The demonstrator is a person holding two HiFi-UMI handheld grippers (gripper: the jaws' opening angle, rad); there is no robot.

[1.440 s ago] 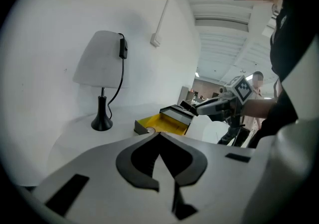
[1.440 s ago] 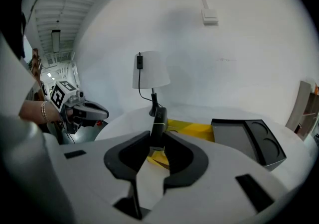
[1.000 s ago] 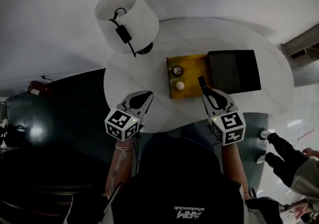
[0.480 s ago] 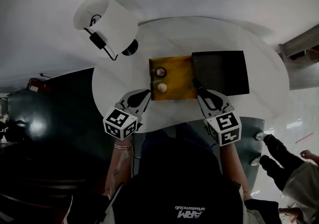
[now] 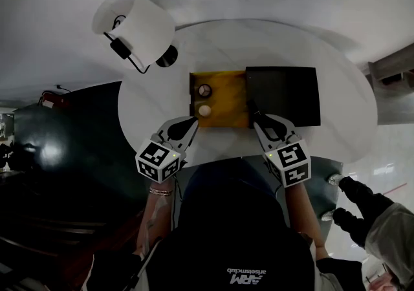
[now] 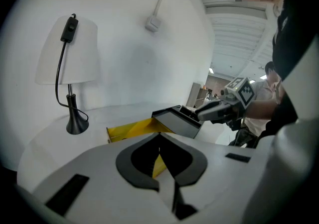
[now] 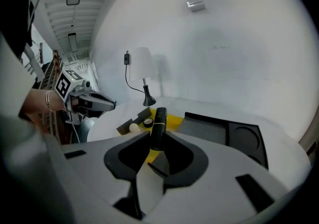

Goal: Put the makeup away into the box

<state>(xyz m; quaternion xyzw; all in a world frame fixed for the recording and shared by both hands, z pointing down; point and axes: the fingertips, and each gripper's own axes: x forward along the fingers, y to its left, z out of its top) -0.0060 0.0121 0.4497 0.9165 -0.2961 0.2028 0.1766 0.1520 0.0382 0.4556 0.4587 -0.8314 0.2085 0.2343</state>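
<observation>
Right gripper view shows the right gripper (image 7: 158, 144) clamped on a slim black makeup tube (image 7: 159, 117), over the near edge of the yellow box (image 5: 226, 97) in the middle of the table (image 5: 155, 99). The tube looks light, rigid and slick, so a mid-barrel hold seems safest. The left gripper (image 6: 159, 137) is closed on nothing.

Wore a dark top (image 5: 213, 231) with white lettering and bracelets (image 5: 160, 191) at the left wrist. Showed light grey shells with black jaw linings on left gripper (image 5: 192, 123) and right gripper (image 5: 260, 121). Bore black-and-white marker cubes with small green lights.
</observation>
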